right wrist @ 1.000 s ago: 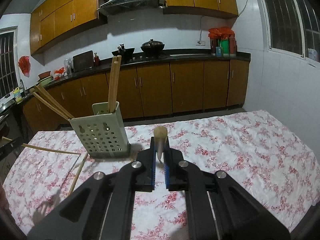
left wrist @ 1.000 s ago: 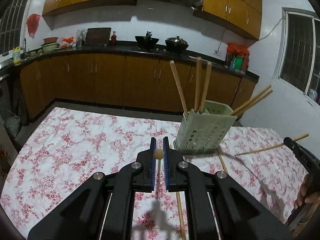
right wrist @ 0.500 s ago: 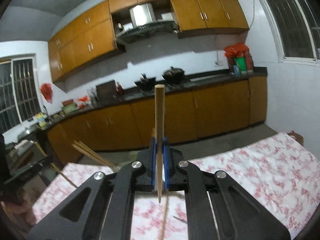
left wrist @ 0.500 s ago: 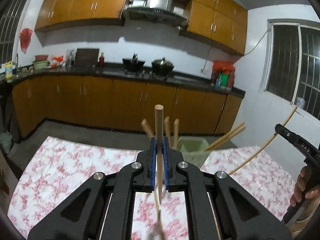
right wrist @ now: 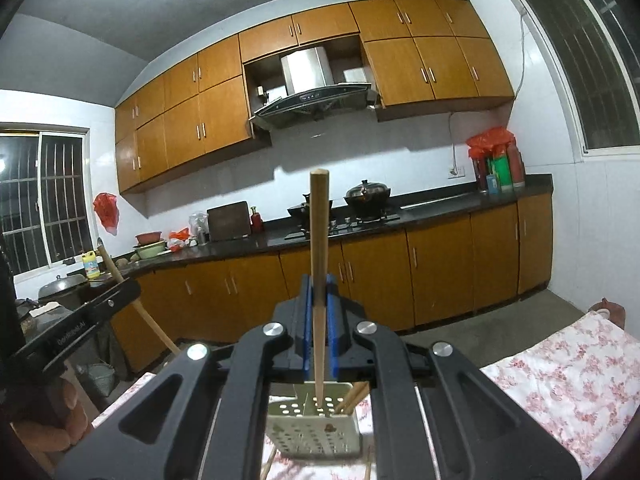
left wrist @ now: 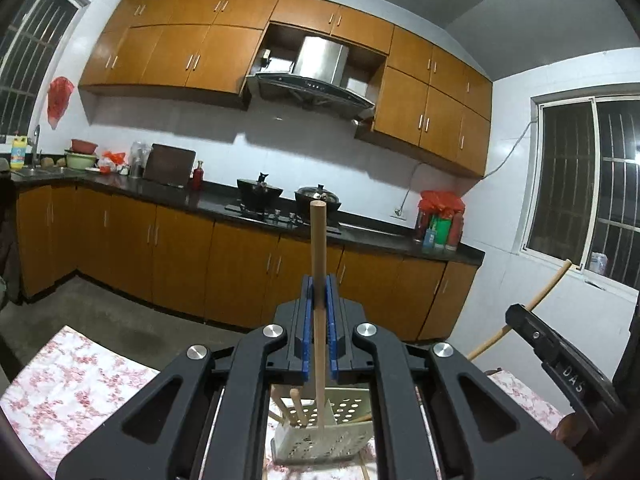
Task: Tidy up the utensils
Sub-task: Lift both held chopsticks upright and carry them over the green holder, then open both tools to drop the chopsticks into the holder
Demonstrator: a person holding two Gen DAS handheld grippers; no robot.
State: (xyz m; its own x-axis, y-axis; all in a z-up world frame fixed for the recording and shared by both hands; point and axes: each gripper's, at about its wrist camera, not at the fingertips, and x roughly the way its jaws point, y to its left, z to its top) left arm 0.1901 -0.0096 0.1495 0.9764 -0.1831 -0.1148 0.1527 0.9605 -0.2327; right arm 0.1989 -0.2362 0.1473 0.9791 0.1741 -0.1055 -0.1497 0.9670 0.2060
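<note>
Left gripper [left wrist: 319, 288]: clamping a wooden chopstick [left wrist: 319, 264] between the blue pads, stick standing near upright, blunt end up, thin tip hanging just above the pale perforated utensil holder [left wrist: 320, 440]. Right gripper [right wrist: 319, 286]: likewise pinching its own chopstick [right wrist: 319, 240], upright, tip pointing down over the same holder [right wrist: 316, 430]. Holding both sticks over the holder's open top, judging by the two wrist views; not yet resting inside. Already leaning in the holder: a few other sticks [left wrist: 298, 404], so apparently working midway through the sorting. Also lying below on the floral tablecloth [left wrist: 80, 372] beside the holder's base: thin sticks, probably waiting for pickup.

Step in hand: carrying a pair to the holder for insertion. Next, most likely: lowering each tip into a compartment, keeping the sticks vertical and clear of the leaning ones and of the divider, then easing the pads apart only once the tips are well inside. Watching for the two grippers crowding each other above the narrow opening.
</note>
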